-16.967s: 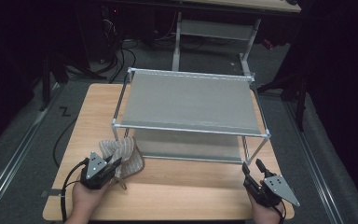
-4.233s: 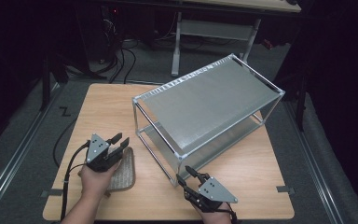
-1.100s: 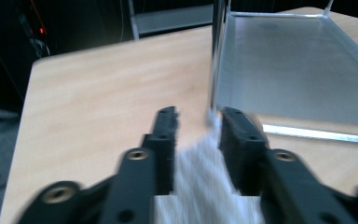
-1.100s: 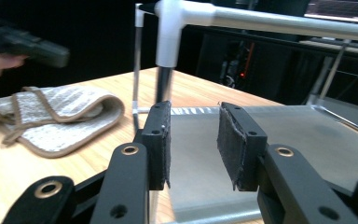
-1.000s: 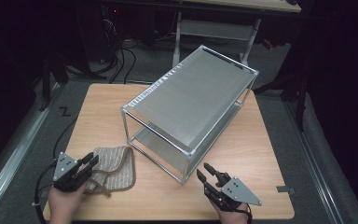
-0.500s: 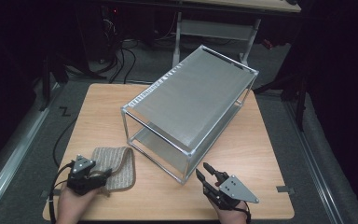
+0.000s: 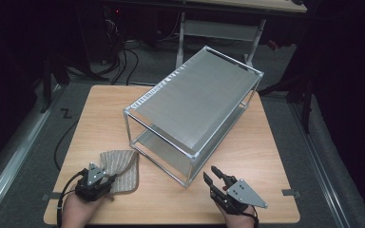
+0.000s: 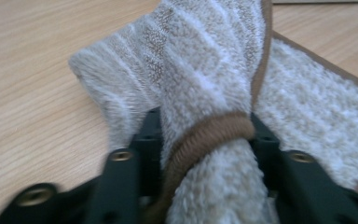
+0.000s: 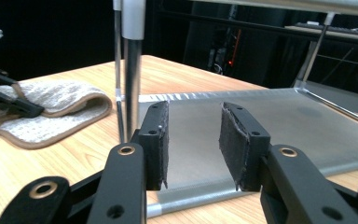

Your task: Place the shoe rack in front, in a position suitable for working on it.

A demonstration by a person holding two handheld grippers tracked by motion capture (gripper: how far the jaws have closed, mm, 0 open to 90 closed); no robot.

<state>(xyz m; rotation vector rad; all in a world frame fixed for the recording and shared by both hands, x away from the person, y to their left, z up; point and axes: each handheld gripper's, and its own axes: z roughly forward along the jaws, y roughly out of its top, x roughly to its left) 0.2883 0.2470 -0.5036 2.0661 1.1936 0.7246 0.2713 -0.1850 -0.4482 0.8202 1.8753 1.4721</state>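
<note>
Beige terry cloth (image 8: 205, 88) sits bunched between our left gripper's (image 7: 96, 179) jaws, which have just been closing; the pads press a fold with its brown hem. It lies at the table's (image 7: 100, 109) near left corner, just beside the metal rack (image 7: 195, 109). Our right gripper (image 7: 217, 181) hovers near the rack's front post (image 9: 133, 65), jaws partly apart and empty. To do this well, we judge, we should pinch through both layers and lift slowly, keeping the cloth clear of the rack's lower shelf (image 9: 279, 121).
</note>
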